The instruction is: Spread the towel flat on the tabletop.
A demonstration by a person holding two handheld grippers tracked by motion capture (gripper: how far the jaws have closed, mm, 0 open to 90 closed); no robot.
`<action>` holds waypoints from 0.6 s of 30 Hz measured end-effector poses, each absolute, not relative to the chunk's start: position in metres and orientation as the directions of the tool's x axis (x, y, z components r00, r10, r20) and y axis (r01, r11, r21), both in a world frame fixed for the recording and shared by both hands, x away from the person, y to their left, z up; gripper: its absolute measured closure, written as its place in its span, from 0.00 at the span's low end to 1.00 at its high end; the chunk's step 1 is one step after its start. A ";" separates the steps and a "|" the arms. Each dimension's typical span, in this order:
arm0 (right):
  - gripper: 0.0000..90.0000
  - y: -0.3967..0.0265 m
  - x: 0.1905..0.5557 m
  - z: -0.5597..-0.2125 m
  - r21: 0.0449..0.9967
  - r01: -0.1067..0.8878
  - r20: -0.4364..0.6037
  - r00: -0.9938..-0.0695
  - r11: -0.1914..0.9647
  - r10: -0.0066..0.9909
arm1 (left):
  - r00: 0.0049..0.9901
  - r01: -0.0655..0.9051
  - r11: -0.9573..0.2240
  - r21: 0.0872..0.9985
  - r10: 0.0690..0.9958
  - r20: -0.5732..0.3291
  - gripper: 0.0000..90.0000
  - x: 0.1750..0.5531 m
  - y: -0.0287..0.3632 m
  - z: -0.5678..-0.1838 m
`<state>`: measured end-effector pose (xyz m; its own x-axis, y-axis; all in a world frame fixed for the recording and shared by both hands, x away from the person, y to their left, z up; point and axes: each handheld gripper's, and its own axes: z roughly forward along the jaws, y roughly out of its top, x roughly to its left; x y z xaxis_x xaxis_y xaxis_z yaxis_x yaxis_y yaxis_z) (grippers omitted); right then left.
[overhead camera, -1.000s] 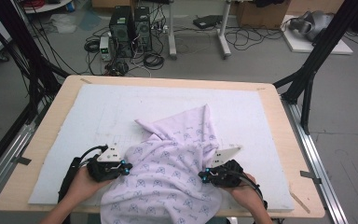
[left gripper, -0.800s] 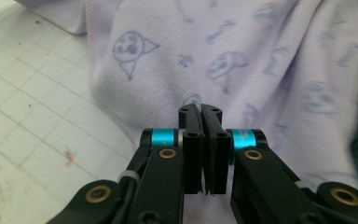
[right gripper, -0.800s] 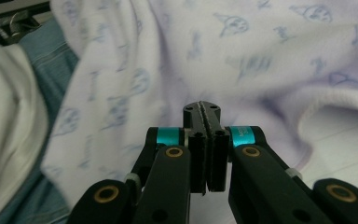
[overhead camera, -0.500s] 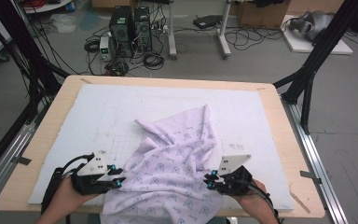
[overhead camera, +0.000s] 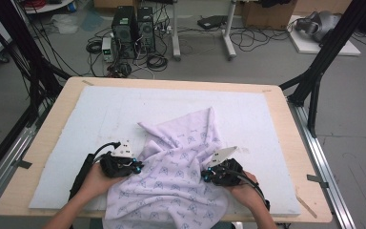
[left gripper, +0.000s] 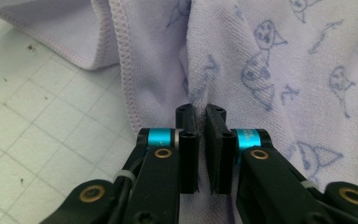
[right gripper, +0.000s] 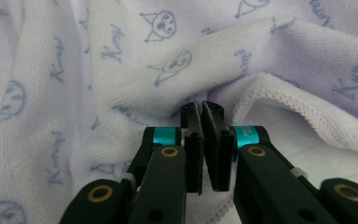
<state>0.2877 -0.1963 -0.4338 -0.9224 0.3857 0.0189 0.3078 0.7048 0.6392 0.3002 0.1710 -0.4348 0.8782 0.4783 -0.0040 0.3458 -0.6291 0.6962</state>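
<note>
lilac towel (overhead camera: 178, 176) printed with small blue cartoon faces and script, lying crumpled on the white gridded mat (overhead camera: 76, 119) that covers the wooden table (overhead camera: 286, 109); bunched toward the near edge at centre, one peak of cloth reaching up toward the mat's middle, near end spilling over the table's front edge. left gripper (overhead camera: 132, 166) at the towel's left side, held in the left hand (overhead camera: 95, 179), jaws pointing right into the cloth. in the left gripper view, left gripper (left gripper: 201, 114) with jaws drawn nearly together, a narrow pinch of towel (left gripper: 270, 60) caught between the pads, stitched hem (left gripper: 121, 60) running just to the left, bare mat (left gripper: 32, 116) beyond it. jaws have just been closing, onto the fold. right gripper (overhead camera: 207, 175) at the towel's right side, held in the right hand (overhead camera: 243, 188), jaws pointing left into the cloth. in the right gripper view, right gripper (right gripper: 202, 112) likewise closed to a slit on a ridge of towel (right gripper: 98, 70), a rolled hem (right gripper: 289, 100) curling just to the right over a patch of mat (right gripper: 279, 126). jaws have just been closing here too, cloth between them. grippers well apart, towel's bulk between.
</note>
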 end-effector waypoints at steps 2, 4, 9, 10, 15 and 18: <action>0.98 -0.199 0.287 -0.433 0.641 0.309 0.028 -0.924 0.703 0.380 | 0.873 0.345 -0.631 0.695 0.488 0.010 0.95 0.295 0.174 -0.433; 0.98 -0.205 0.282 -0.432 0.647 0.315 0.039 -0.923 0.695 0.382 | 0.869 0.347 -0.625 0.699 0.494 0.011 0.95 0.289 0.181 -0.431; 0.98 -0.225 0.263 -0.428 0.655 0.341 0.054 -0.911 0.674 0.409 | 0.865 0.338 -0.611 0.716 0.502 0.020 0.95 0.266 0.199 -0.424; 0.98 -0.228 0.259 -0.427 0.661 0.342 0.058 -0.911 0.668 0.408 | 0.864 0.341 -0.605 0.720 0.503 0.014 0.95 0.261 0.202 -0.423; 0.98 -0.234 0.240 -0.418 0.661 0.336 0.061 -0.915 0.671 0.398 | 0.879 0.327 -0.600 0.730 0.476 -0.003 0.94 0.239 0.209 -0.412; 0.93 -0.235 0.239 -0.409 0.681 0.318 0.048 -0.918 0.659 0.393 | 0.878 0.312 -0.590 0.744 0.479 0.011 0.76 0.238 0.211 -0.400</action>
<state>0.2389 -0.2348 -0.4089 -0.9183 0.3930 0.0478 0.3177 0.6595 0.6813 0.2382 0.2112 -0.4002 0.8776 0.4792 0.0114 0.3125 -0.5901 0.7444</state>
